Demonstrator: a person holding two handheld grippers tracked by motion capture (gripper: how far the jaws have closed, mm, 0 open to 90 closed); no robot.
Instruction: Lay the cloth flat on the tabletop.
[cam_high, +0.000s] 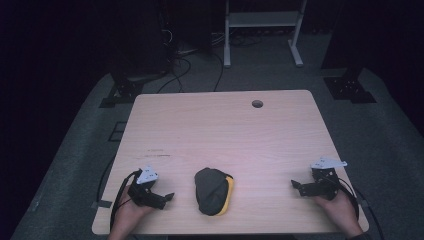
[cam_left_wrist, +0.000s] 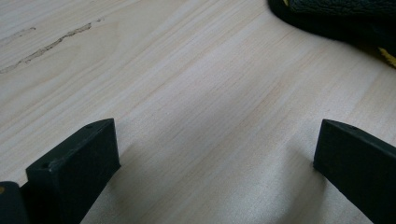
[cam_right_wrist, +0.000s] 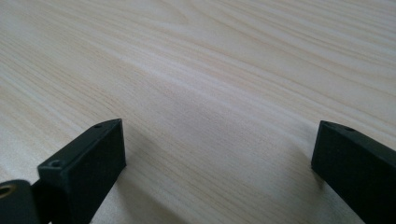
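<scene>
A dark grey and yellow glove-like bundle (cam_high: 214, 191) lies on the light wooden table (cam_high: 220, 130) near its front edge, between my two hands. My left gripper (cam_high: 167, 197) rests low on the table to the left of the bundle, open, with nothing between its jaws. In the left gripper view the bundle's black and yellow edge (cam_left_wrist: 345, 18) shows at the top right, beyond the open gripper (cam_left_wrist: 217, 149). My right gripper (cam_high: 295, 186) sits at the table's right front, open and apart from the bundle; in its own view the gripper (cam_right_wrist: 219, 147) has bare wood between its jaws.
A round cable hole (cam_high: 257, 104) sits near the table's far edge. Faint scuff marks (cam_high: 156, 152) lie left of centre. Beyond the table, on the grey floor, stand a white frame (cam_high: 262, 30), black stand feet (cam_high: 120, 92) and loose cables (cam_high: 185, 65).
</scene>
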